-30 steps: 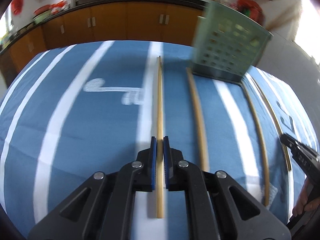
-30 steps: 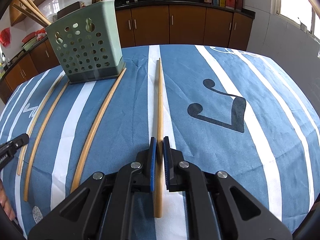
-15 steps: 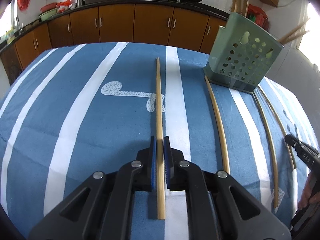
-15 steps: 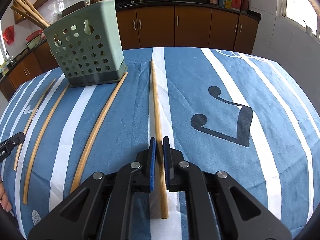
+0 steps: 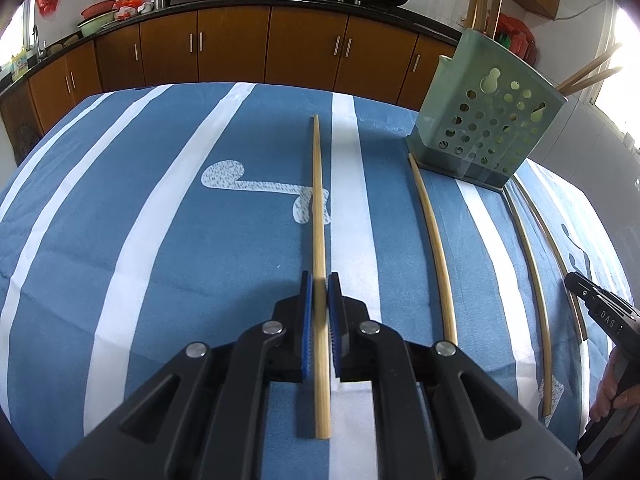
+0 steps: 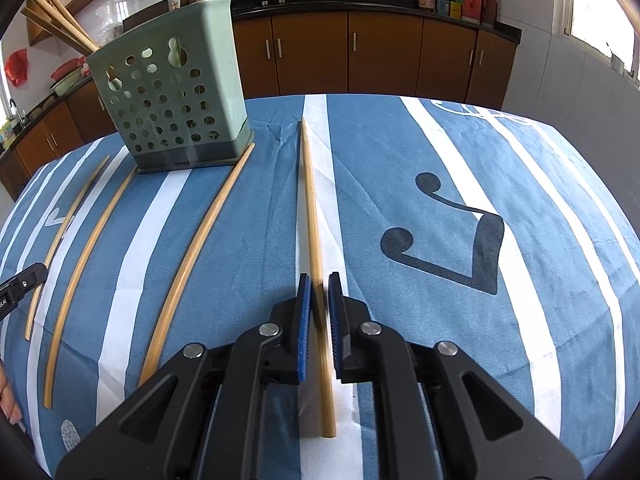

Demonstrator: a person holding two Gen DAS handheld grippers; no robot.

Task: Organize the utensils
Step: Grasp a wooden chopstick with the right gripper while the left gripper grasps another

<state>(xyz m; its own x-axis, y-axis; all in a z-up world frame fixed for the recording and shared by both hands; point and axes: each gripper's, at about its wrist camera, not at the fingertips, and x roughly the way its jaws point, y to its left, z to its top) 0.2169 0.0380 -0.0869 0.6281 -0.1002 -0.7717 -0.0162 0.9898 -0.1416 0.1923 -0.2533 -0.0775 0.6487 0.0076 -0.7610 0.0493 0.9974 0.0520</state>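
My left gripper (image 5: 320, 284) is shut on a long bamboo chopstick (image 5: 318, 200) that points away over the blue striped cloth (image 5: 120, 200). My right gripper (image 6: 319, 284) is shut loosely on another bamboo chopstick (image 6: 310, 200), which slants slightly left between the pads. A green perforated utensil holder (image 5: 486, 120) stands at the right of the left wrist view and shows at the left of the right wrist view (image 6: 172, 104), with several sticks standing in it. Three more chopsticks (image 6: 200, 248) lie on the cloth beside it.
The other gripper's tip shows at the edge of each view, at the right in the left wrist view (image 5: 596, 312) and at the left in the right wrist view (image 6: 20, 284). Brown kitchen cabinets (image 5: 240, 48) and a counter with pans run behind the table.
The left gripper swung so the holder sits further right and sharper in view. The right gripper's chopstick has tilted in its grip, its far end moving left.
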